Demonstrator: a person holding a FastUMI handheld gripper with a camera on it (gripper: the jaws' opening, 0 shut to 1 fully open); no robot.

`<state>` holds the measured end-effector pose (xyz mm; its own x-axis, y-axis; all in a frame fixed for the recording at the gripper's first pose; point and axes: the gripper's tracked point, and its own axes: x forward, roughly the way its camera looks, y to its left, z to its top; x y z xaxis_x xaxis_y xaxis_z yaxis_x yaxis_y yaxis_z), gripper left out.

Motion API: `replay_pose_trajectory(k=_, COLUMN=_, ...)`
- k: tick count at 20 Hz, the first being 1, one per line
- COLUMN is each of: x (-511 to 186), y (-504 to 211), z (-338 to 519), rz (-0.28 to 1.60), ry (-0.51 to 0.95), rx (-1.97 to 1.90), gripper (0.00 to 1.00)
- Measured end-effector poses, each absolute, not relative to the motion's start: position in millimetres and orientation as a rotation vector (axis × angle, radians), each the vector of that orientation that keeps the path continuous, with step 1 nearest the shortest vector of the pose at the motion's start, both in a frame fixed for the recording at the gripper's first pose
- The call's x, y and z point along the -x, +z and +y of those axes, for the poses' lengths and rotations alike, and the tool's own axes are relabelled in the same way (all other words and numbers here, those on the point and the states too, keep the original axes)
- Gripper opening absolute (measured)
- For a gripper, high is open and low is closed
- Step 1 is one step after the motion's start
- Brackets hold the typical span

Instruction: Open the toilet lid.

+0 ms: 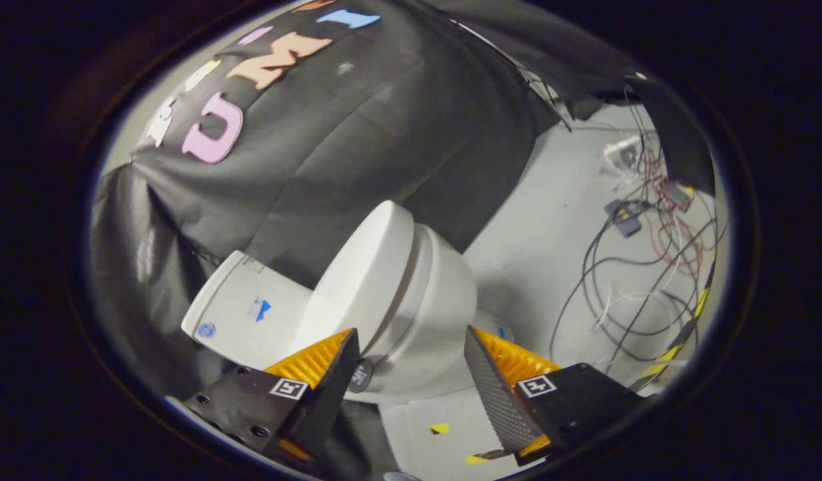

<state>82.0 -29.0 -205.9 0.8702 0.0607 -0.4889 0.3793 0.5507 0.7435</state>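
The lid (360, 274) lies shut on the toilet (424, 314) just ahead of the tongs (411, 367), which gape empty; likely stiff, smooth, slippery plastic, hinged at the tank (244, 314); best caught at the rim opposite.

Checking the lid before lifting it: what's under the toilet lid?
The lid lies shut on the seat's rim, atop the bowl. The bowl's inside is covered. The open gripper is just short of it.
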Motion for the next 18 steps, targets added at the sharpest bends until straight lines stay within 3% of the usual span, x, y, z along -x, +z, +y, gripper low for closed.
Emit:
replay_pose_trajectory(k=6, x=-93, y=-240, z=15, rz=0.570, ry=-0.169, rx=-1.286, gripper=0.94)
replay_pose_trajectory(k=8, x=-106, y=-238, z=21, rz=0.555, ry=-0.141, rx=-1.409, gripper=0.62)
replay_pose_trajectory(k=10, x=-111, y=-236, z=22, rz=0.525, ry=-0.131, rx=-1.441, gripper=0.62)
replay_pose_trajectory(k=14, x=-114, y=-222, z=30, rz=0.514, ry=-0.133, rx=-1.473, gripper=0.07)
replay_pose_trajectory(k=18, x=-116, y=-220, z=35, rz=0.523, ry=-0.132, rx=-1.451, gripper=0.07)
